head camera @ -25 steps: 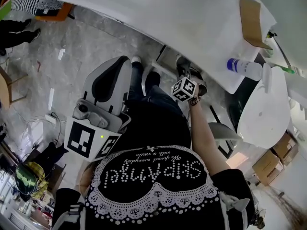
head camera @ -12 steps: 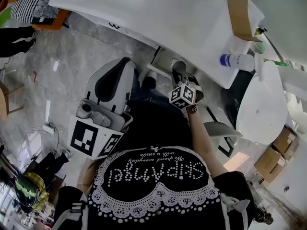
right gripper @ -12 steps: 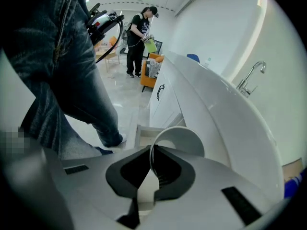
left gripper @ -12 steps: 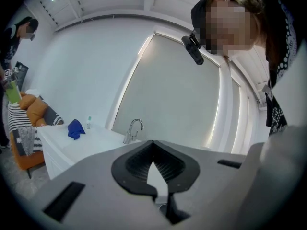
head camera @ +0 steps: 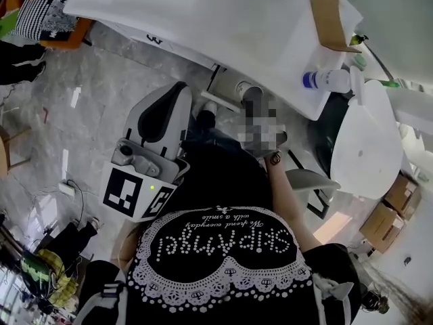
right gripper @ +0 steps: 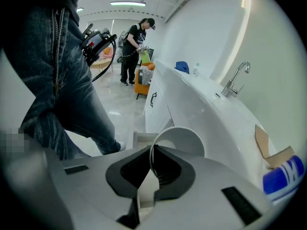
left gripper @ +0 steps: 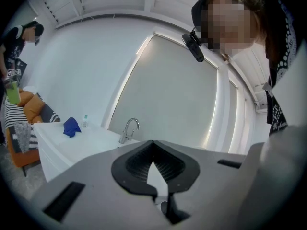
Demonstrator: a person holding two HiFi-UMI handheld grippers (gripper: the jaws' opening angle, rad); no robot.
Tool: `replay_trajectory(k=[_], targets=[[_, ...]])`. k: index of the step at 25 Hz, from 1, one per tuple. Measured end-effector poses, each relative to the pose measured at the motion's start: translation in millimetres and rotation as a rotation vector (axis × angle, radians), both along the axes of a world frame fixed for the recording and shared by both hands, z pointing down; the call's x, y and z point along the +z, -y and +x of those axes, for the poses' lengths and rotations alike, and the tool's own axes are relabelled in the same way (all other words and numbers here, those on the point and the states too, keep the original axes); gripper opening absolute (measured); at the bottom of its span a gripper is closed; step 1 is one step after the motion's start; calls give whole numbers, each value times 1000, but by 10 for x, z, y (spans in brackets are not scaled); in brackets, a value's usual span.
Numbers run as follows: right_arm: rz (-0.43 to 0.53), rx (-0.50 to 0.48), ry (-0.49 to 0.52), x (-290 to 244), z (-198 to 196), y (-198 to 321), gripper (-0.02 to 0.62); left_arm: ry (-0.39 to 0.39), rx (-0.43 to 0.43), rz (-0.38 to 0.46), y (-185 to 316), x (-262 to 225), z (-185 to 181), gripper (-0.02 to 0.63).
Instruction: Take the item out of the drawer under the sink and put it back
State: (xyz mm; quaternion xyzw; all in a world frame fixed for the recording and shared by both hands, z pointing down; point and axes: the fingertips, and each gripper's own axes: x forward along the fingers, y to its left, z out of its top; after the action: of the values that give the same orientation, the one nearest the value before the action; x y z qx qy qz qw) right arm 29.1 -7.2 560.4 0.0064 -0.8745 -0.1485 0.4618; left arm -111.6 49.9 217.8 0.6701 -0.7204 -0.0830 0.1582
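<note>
My right gripper [right gripper: 152, 163] is shut on the rim of a white cup [right gripper: 180, 140], held tilted with its mouth toward the camera. Below the cup lies the open drawer [right gripper: 143, 139] in the white cabinet under the sink counter [right gripper: 201, 99]. In the head view the right gripper [head camera: 252, 100] and the cup [head camera: 243, 89] sit over the drawer [head camera: 223, 85], partly under a mosaic patch. My left gripper [left gripper: 153, 150] is shut with nothing in it, pointing level toward the counter; in the head view the left gripper [head camera: 170, 93] hangs left of the person's legs.
On the counter are a faucet [right gripper: 235, 80], a blue cloth [right gripper: 181, 67], a blue-capped bottle [head camera: 328, 80] and a cardboard piece [head camera: 329, 22]. A rounded white object [head camera: 369, 141] stands at the right. Another person [right gripper: 134, 47] stands by an orange sofa far down the room.
My right gripper has risen with the cup, away from the open drawer. The left gripper has barely moved.
</note>
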Motion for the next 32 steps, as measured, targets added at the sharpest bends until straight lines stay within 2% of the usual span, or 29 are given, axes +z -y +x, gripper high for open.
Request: replay_trajectory(k=[18,32], targets=[[-79,163,208,-655,84,6,26,-3,150,22,288,-2,253,3],[-185,332,391,-1165,93,42,26,19,221,35,422,3,408,3]])
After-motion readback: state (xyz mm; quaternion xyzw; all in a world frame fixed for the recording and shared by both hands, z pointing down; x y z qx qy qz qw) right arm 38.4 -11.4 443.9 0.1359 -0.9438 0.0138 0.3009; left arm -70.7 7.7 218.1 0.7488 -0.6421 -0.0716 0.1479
